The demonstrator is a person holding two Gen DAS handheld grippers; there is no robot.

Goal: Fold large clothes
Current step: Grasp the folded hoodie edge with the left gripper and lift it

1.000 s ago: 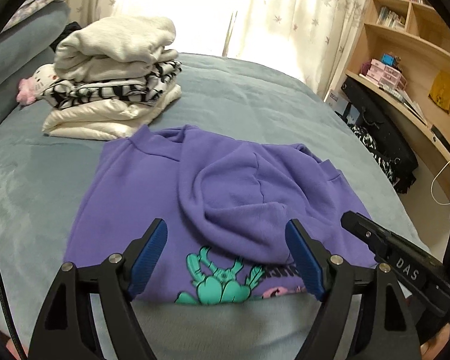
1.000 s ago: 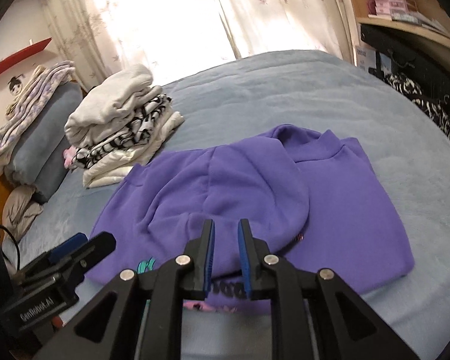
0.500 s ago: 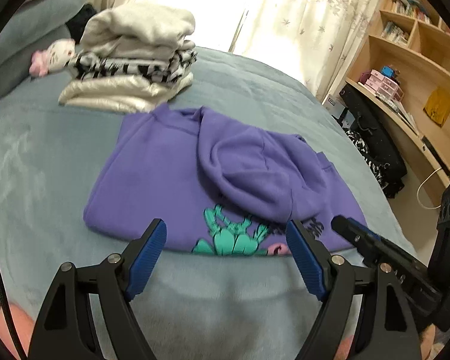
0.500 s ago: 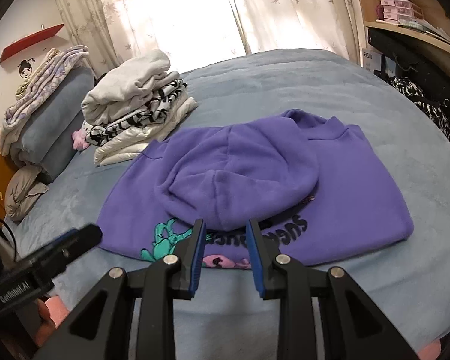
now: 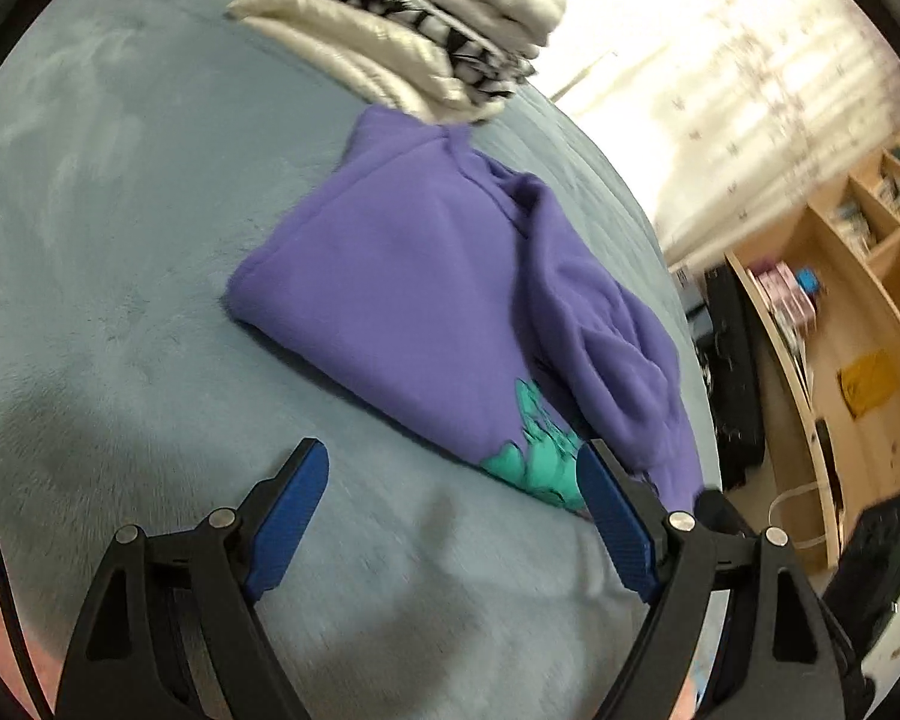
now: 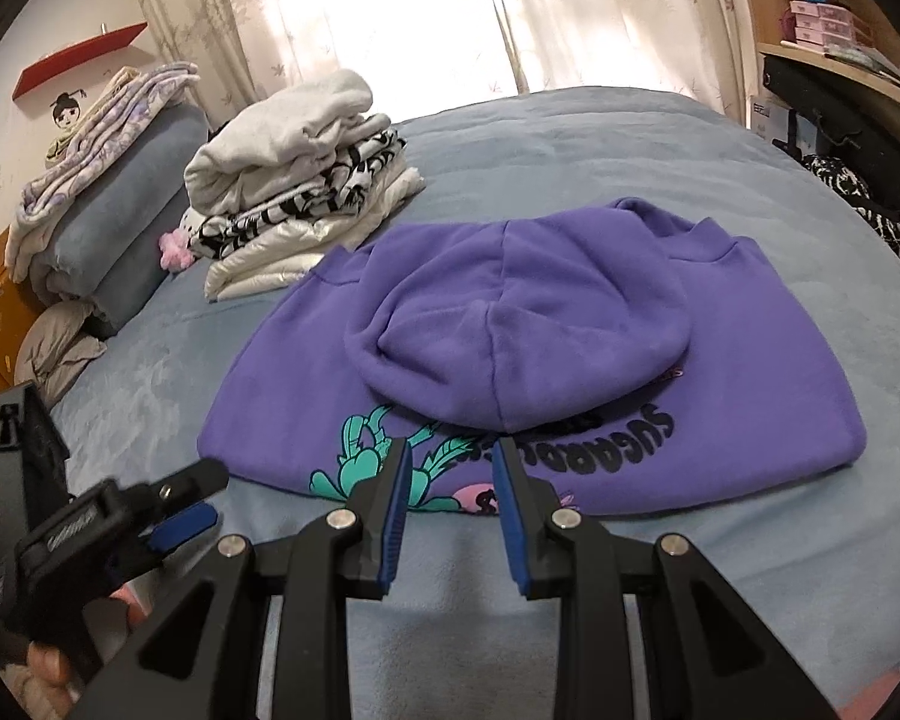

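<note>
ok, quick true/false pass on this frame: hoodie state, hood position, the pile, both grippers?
1. The purple hoodie lies folded on the bed. True.
2. Its hood hangs off the bed. False: it lies flat on top of the hoodie.
3. The right gripper grips the hem. False: its jaws are apart with nothing held.
4. A pile of folded clothes sits beyond the hoodie. True.
5. The left gripper is open and empty. True.

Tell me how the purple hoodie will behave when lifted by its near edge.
The hoodie will probably droop and unfold: its hood lies loose on top and could slide off. The thick fleece looks fairly heavy. It should not slip much on the fuzzy blanket.
</note>
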